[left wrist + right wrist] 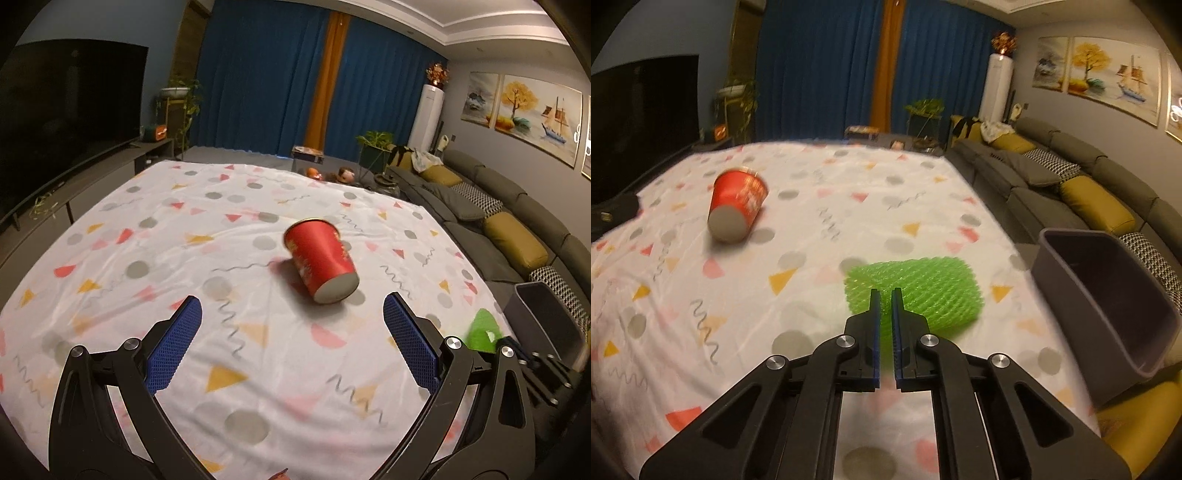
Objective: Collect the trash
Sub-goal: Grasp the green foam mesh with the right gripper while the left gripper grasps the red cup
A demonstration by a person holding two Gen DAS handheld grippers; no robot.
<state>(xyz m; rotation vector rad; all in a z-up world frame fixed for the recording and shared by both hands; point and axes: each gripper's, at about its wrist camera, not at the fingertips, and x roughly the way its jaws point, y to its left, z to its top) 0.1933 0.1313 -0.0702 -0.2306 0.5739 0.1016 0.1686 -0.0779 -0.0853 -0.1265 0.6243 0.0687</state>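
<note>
a home living room: a grey sofa (491, 199) with mustard cushions along the right, paintings (532, 107) above it, blue curtains (258, 74) at centre top, a dark television (66, 118) at left.

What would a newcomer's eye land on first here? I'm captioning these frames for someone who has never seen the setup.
First the red paper cup, lying tipped on its side mid-table on the patterned tablecloth, ahead of the wide-open left gripper. Then the bright green foam net, pinched at its near edge by the right gripper, with a dark bin just off the table's right edge.
</note>
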